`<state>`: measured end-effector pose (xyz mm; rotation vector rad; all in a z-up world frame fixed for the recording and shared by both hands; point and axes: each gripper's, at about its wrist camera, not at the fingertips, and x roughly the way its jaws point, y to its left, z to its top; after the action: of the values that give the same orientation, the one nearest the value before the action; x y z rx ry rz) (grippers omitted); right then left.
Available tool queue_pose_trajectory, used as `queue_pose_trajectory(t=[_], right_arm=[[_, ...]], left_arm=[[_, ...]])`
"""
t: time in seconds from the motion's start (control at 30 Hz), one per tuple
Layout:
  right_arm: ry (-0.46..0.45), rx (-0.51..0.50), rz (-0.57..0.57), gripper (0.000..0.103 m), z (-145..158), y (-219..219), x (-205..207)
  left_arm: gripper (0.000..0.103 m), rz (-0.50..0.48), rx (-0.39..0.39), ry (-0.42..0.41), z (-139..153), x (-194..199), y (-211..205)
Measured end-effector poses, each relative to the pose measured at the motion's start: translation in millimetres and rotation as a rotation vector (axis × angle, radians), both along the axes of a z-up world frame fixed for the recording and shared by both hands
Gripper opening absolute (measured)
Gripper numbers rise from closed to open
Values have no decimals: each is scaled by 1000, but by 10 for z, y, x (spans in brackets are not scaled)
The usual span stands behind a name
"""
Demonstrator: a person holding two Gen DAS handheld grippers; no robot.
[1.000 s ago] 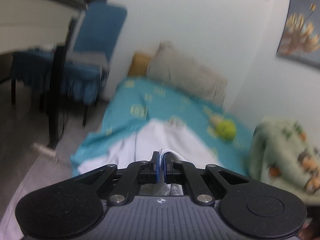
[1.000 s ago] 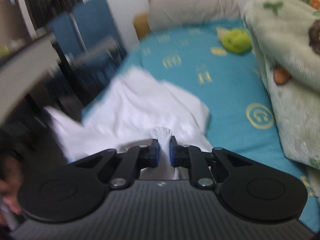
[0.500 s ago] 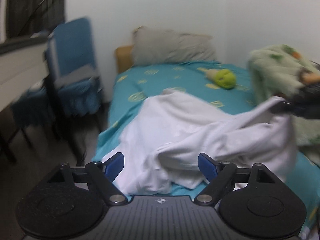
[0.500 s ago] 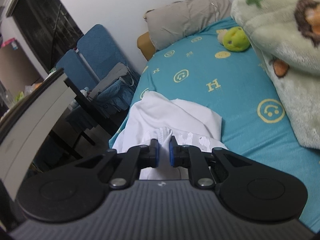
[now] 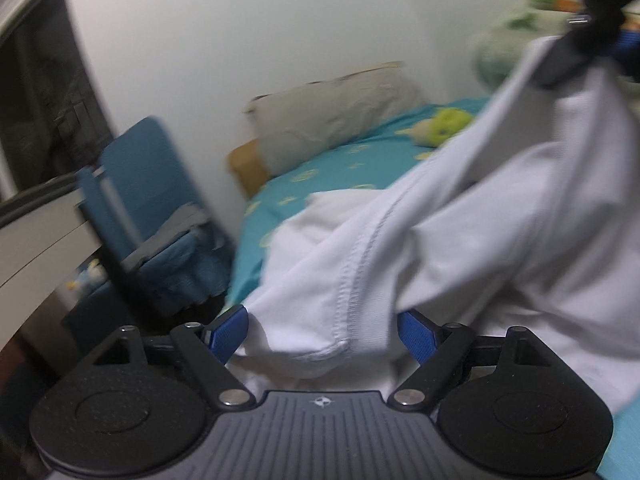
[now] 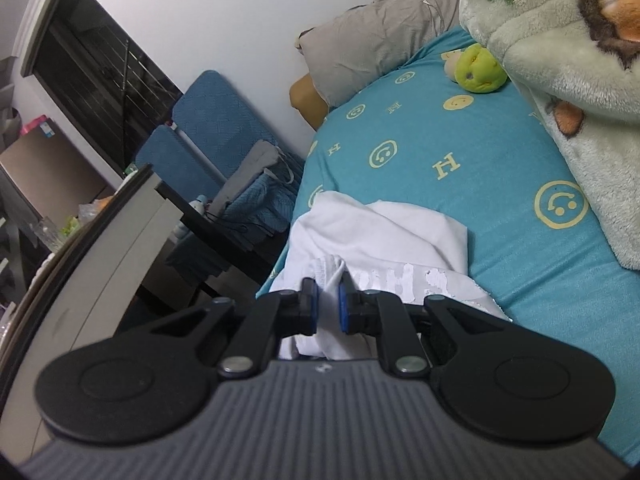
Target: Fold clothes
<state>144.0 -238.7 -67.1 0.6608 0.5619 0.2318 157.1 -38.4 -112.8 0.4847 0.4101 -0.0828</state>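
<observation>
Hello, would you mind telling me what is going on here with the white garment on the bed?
A person with a handheld gripper in each hand is folding a white garment on a bed with a teal sheet. The right gripper is shut on a bunched piece of the cloth and lifts it. The left gripper has just opened; a hemmed edge lies between its fingers, not pinched. The garment is still rumpled, not folded.

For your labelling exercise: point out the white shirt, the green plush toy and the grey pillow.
white shirt (image 6: pixel 380 236): right wrist view, its upper fold.
green plush toy (image 6: pixel 480 70): right wrist view, its round body.
grey pillow (image 6: pixel 376 36): right wrist view, its middle.
</observation>
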Motion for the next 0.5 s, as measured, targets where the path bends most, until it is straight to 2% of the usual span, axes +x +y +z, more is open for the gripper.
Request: queue_pose_trajectory(t=[0.17, 0.3, 0.43, 0.5], right_arm=[[-21, -55, -39, 13, 27, 10, -6], [-13, -70, -51, 13, 2, -11, -11], [-23, -63, -37, 13, 31, 5, -47], [-30, -65, -33, 13, 42, 9, -62]], left_arm=[[83, 147, -102, -32, 274, -97, 252], [89, 185, -222, -40, 586, -372, 545], [90, 165, -237, -8, 646, -409, 616], [90, 146, -212, 22, 575, -378, 546]])
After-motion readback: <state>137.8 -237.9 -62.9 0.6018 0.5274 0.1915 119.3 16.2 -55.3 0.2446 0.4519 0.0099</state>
